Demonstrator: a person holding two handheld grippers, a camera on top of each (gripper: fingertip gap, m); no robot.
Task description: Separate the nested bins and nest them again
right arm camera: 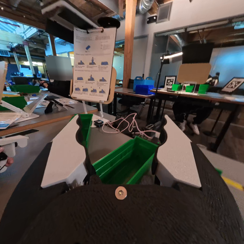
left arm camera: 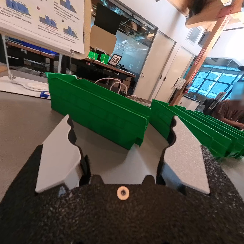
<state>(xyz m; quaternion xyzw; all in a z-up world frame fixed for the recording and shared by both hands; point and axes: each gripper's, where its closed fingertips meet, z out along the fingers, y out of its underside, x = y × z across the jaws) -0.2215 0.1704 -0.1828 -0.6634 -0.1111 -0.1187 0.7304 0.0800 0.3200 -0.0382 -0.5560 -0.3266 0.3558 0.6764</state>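
Observation:
In the left wrist view a green bin [left arm camera: 99, 112] stands alone on the grey table [left arm camera: 23, 125], its near end just ahead of my left gripper [left arm camera: 122, 121]. That gripper is open and empty. More green bins [left arm camera: 198, 132] sit packed close together beyond its right finger; I cannot tell if they are nested. In the right wrist view my right gripper [right arm camera: 121, 118] is open above a green bin [right arm camera: 125, 162], whose open top shows between the fingers. A second green bin [right arm camera: 86, 126] shows behind the left finger.
An instruction sheet on a stand [right arm camera: 92, 66] stands at the table's back and also shows in the left wrist view [left arm camera: 39, 19]. A pale cable [right arm camera: 125, 125] and a small dark device [right arm camera: 98, 122] lie near the back edge. A person's hand [right arm camera: 9, 161] shows at far left.

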